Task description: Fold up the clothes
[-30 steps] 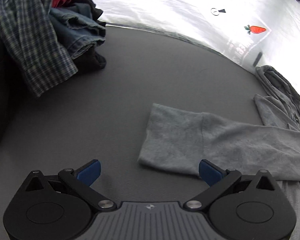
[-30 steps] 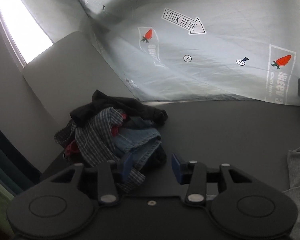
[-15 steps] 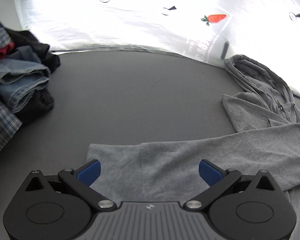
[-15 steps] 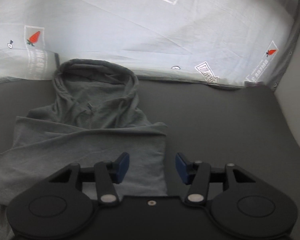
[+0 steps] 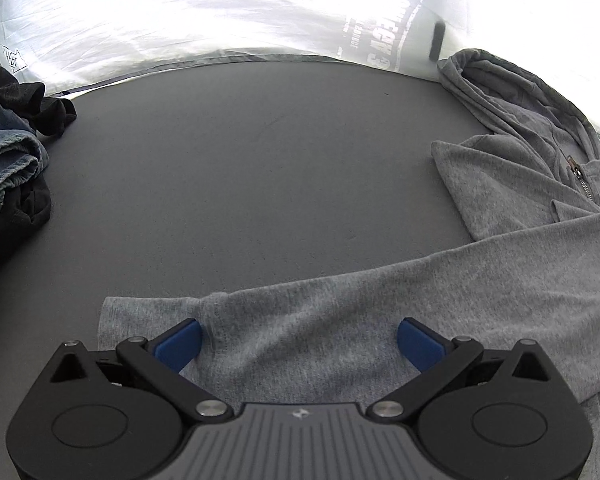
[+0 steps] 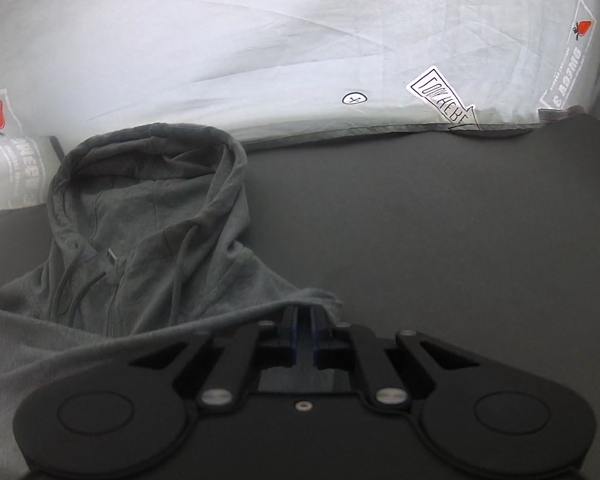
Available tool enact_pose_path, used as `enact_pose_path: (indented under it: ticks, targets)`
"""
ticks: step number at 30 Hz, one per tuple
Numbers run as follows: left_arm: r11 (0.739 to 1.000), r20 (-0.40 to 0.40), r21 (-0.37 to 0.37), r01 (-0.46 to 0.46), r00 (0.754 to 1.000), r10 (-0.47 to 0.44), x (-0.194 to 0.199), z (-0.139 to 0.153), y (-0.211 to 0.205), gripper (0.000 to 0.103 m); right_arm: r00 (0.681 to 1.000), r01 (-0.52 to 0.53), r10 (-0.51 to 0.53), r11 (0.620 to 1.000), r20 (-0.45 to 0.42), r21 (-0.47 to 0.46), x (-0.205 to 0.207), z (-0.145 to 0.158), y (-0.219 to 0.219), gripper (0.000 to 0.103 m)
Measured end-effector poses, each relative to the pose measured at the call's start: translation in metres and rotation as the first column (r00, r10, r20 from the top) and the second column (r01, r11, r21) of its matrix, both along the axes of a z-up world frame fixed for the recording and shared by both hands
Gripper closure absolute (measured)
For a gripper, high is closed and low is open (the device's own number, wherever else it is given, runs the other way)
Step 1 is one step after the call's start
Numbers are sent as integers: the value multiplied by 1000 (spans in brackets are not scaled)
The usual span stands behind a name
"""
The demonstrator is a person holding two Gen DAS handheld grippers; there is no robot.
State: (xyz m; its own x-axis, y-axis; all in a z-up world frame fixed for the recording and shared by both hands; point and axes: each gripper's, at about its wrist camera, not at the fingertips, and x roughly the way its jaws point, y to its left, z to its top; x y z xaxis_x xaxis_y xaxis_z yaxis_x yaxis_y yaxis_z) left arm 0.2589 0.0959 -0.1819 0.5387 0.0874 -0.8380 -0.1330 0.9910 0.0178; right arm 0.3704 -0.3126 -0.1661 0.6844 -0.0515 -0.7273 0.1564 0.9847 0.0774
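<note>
grey hoodie (image 6: 148,248) spread flat on the dark table (image 5: 260,168), hood toward the printed sheet (image 6: 260,40), one sleeve (image 5: 340,320) stretched sideways across the near edge. soft, limp knit, light, likely to sag and drag rather than hold shape; best pinched at a cuff, hem or shoulder fold. right gripper (image 6: 304,332) at the folded shoulder edge, jaws just drawn nearly together, fabric seemingly nipped between the blue pads, though hard to confirm. left gripper (image 5: 298,340) over the sleeve near its cuff, fingers wide apart, touching nothing for certain. pile of other clothes (image 5: 8,168) well apart at the left.
</note>
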Motion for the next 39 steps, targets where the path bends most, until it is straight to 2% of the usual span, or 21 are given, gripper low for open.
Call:
enact_pose_path:
  ticks: [4, 6, 10, 13, 16, 18, 19, 21, 22, 23, 24, 27, 29, 32, 34, 36, 37, 39]
  targets:
    - [1000, 12, 4, 0, 1000, 0, 0, 0, 0, 0, 999, 41, -41, 999, -16, 23, 37, -6, -12, 94]
    - [1000, 14, 4, 4, 1000, -4, 0, 0, 1, 0, 997, 72, -71, 996, -14, 52, 39, -2, -18, 94]
    - [1000, 26, 4, 0, 1000, -1, -2, 0, 0, 0, 992, 119, -122, 988, 27, 101, -2, 19, -24, 87]
    - [1000, 38, 5, -3, 999, 3, -2, -1, 0, 0, 994, 104, -109, 986, 29, 129, -56, 29, -18, 87]
    - [1000, 49, 7, -7, 999, 7, -3, -2, -1, 0, 999, 32, -30, 996, -33, 85, -107, 21, 1, 86]
    - [1000, 54, 7, -6, 999, 6, -3, -2, -1, 0, 994, 37, -36, 999, -105, 10, -129, 6, 8, 85]
    - [1000, 54, 7, -6, 999, 6, -3, -2, -1, 0, 993, 50, -49, 999, -108, 7, -138, 7, 9, 80]
    - [1000, 47, 11, -14, 999, 14, -3, -1, 0, 0, 993, 80, -77, 996, -92, 30, -150, 20, 10, 77]
    - [999, 41, 18, -33, 999, 32, -3, 2, 1, 0, 993, 84, -82, 996, -80, 27, -152, 29, 14, 66]
    - [998, 44, 22, -53, 998, 52, -6, 5, 3, 0, 997, 57, -56, 998, -61, 10, -154, 36, 24, 53]
    - [997, 60, 17, -73, 996, 72, -11, 9, 7, 0, 999, 19, -19, 1000, -41, -10, -156, 42, 35, 49]
    - [992, 89, -21, -126, 988, 127, -32, 20, 25, 0, 992, -127, 127, 988, -8, -86, -161, 55, 82, 48]
    - [985, 96, -52, -164, 981, 169, -51, 24, 41, 0, 969, -242, 245, 960, 5, -141, -164, 59, 122, 35]
    - [973, 93, -96, -211, 971, 220, -86, 24, 66, 0, 904, -412, 427, 885, 25, -218, -171, 59, 190, 33]
    - [966, 107, -103, -236, 963, 246, -110, 24, 78, 0, 844, -519, 536, 821, 10, -238, -173, 54, 237, 33]
    - [954, 119, -103, -281, 949, 292, -130, 23, 90, 0, 782, -609, 624, 762, -4, -220, -173, 48, 277, 33]
    - [945, 122, -110, -309, 939, 321, -137, 23, 97, 0, 753, -645, 658, 736, -11, -205, -172, 45, 295, 36]
    - [918, 125, -140, -371, 913, 388, -149, 22, 114, 0, 675, -729, 738, 662, -21, -173, -172, 38, 332, 43]
